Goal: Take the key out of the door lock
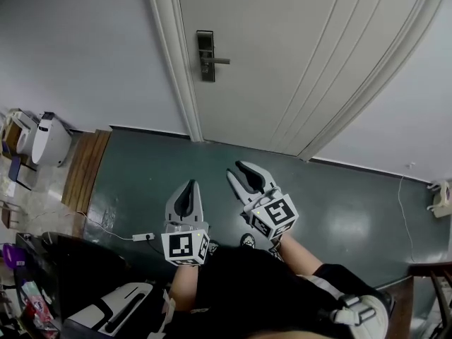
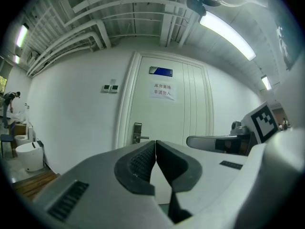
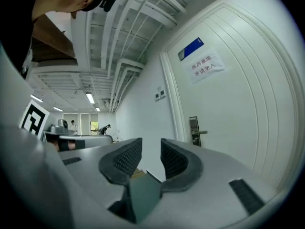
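A white door [image 1: 296, 55] carries a dark lock plate with a lever handle [image 1: 206, 56], also seen as the lock plate [image 2: 137, 133] in the left gripper view and the lock plate [image 3: 194, 131] in the right gripper view. No key can be made out at this distance. Both grippers hover well short of the door, pointing level toward it. My left gripper [image 1: 188, 191] has its jaws together with nothing between them [image 2: 155, 147]. My right gripper [image 1: 245, 174] stands open and empty [image 3: 151, 149].
A white door frame [image 1: 173, 55] borders the lock side. Dark green floor [image 1: 339, 196] lies below the door. A white bin [image 1: 48, 138] and wooden flooring [image 1: 85, 168] sit at the left. A power strip with cord [image 1: 143, 237] lies on the floor near my left gripper.
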Available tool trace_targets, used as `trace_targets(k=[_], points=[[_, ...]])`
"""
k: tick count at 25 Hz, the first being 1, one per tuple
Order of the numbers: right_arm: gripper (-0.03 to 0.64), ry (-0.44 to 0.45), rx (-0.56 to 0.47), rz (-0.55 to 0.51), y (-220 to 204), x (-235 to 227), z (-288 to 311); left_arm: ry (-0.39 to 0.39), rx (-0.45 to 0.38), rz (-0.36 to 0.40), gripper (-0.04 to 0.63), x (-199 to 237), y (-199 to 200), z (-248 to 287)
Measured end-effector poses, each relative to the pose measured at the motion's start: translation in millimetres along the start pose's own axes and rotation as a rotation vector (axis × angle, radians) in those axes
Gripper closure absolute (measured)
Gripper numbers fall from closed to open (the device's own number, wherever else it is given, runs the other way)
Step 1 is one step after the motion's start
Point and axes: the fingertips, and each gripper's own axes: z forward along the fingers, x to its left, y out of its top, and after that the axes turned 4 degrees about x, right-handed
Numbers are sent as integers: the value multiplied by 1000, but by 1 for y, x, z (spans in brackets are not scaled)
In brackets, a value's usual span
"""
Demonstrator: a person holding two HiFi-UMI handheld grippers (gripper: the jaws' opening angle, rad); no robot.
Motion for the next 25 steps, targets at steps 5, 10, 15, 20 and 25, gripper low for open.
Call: trace_targets(k=[5, 10, 15, 20, 25], points=[[417, 23, 9, 171, -26, 3, 6, -5, 35, -37, 572, 17, -22, -3], [365, -34, 107, 43, -53, 14, 20, -12, 66, -61, 572, 40, -40, -12], [359, -70, 107, -76, -53, 38, 38, -27, 84, -51, 572, 63, -48, -20], [359, -93, 100, -78, -56, 42, 49, -32, 102, -55, 572, 77, -54, -21], [359, -120, 94, -94, -51, 24, 62, -30, 117, -64, 572, 87, -60, -4]])
